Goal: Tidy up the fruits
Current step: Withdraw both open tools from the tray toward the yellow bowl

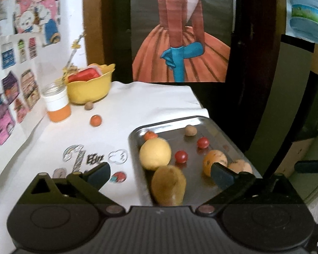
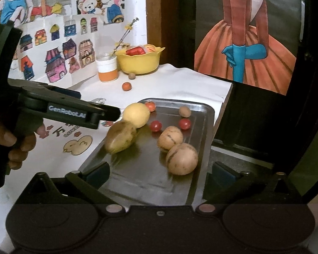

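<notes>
Fruits lie scattered on a shiny rectangular metal tray (image 2: 199, 114) at the right edge of the white-covered tabletop (image 1: 150, 97): a round pale-yellow fruit (image 2: 137, 114) at the tray's far left, a brownish-green oval fruit (image 2: 121, 139) touching it on the near side, two tan round fruits (image 2: 181, 158) touching each other toward the middle, two small red fruits (image 2: 155, 125), one small orange fruit (image 2: 150, 105) by the far rim and one small brown round fruit (image 2: 184, 111). Off the tray, a small orange ball-shaped fruit (image 2: 126, 86) and a small brown one (image 2: 131, 76) sit on the cloth near a yellow plastic bowl (image 2: 140, 63) holding red items, with a white-and-orange jar (image 2: 107, 68) beside it.

Left tool (image 1: 159, 173) hangs over the tray's near left part with its fingers spread wide, the oval fruit between them but apart from both; a person's hand (image 2: 14, 146) grips its handle. Right tool (image 2: 159, 175) hovers over the tray's near end, also spread, pinching nothing.
</notes>
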`<state>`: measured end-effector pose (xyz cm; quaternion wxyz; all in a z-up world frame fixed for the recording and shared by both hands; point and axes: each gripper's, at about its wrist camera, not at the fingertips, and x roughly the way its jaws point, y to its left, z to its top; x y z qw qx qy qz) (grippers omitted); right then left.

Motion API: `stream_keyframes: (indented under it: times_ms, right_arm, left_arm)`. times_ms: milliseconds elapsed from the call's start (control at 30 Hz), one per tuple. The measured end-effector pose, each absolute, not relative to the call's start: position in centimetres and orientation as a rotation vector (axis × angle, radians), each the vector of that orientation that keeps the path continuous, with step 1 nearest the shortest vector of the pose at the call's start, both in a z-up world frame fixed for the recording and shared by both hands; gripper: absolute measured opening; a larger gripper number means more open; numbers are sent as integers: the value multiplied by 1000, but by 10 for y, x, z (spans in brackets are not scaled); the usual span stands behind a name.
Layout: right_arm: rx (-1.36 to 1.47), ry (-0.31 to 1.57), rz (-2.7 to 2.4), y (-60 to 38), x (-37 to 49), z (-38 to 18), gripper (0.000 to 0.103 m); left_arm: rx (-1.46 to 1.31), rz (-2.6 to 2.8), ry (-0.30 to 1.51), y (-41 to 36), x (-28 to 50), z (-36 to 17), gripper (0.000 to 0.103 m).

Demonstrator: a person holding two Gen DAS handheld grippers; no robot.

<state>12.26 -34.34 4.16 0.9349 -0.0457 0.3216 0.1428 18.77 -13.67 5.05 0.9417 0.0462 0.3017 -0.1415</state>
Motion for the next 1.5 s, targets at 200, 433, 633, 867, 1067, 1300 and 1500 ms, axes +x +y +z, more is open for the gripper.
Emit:
stream_keyframes:
  times_ms: [200,433,633,867,1067,1300,1500]
  right_arm:
    - [-103,672,304,-330,102,42,102]
    - [-81,690,314,-312,78,38,102]
    - [-82,707,333,-293,65,35,102]
    - [-100,720,370,-271,57,36,102]
    - [-119,719,407,-255,62,41,102]
    - [-112,722,426,-235,75,44,102]
    - [-110,703,447,-218,92,53,102]
  left_arm:
    - [71,-275,634,-112,161,46,102]
    - [57,-248,651,-84,132,38,102]
    - [45,-209,693,-55,111,23,102]
    - [7,-148,715,-18,95,15,102]
    - [-20,-82,718,13,94,17,102]
    - [-76,-39,738,32,102,15,102]
    - [-96,-14,736,41,113,19,102]
